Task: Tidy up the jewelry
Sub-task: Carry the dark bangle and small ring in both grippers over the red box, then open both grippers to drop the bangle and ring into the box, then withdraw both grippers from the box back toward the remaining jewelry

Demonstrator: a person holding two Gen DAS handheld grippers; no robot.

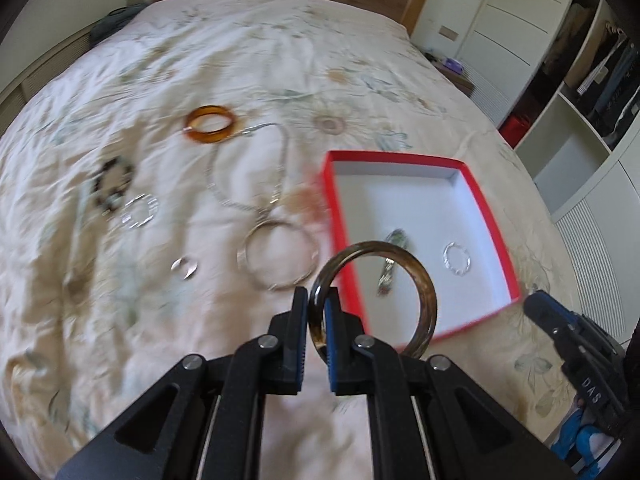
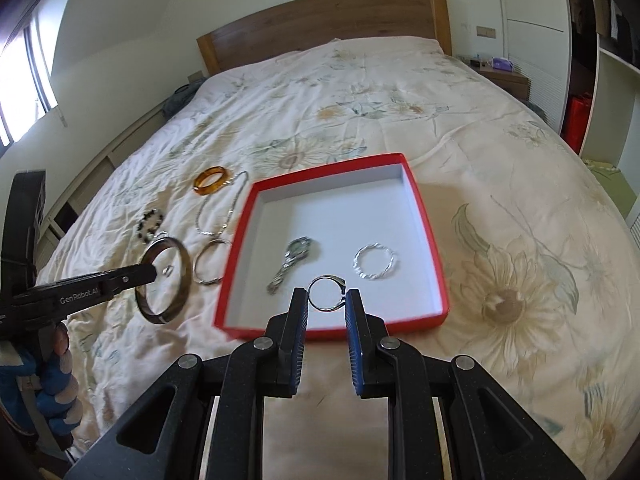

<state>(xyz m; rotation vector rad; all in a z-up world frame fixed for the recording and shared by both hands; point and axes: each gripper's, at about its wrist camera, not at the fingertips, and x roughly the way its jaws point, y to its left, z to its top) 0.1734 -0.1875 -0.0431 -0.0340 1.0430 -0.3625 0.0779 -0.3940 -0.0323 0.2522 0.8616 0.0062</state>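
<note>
Left claw [image 1: 316, 304] clamped nearly closed on rim of dark brown bangle [image 1: 416, 276], held up over bed [image 1: 120, 320] beside red box [image 1: 492, 216]. Right claw [image 2: 327, 299] narrowly parted, gripping silver ring [image 2: 326, 295] above box's near edge.

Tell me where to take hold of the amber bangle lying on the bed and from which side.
Grip the amber bangle across its band at the near rim, coming from above with one gripper finger inside the ring. It lies flat on the duvet, and its far right edge seems to touch the silver chain.
</note>
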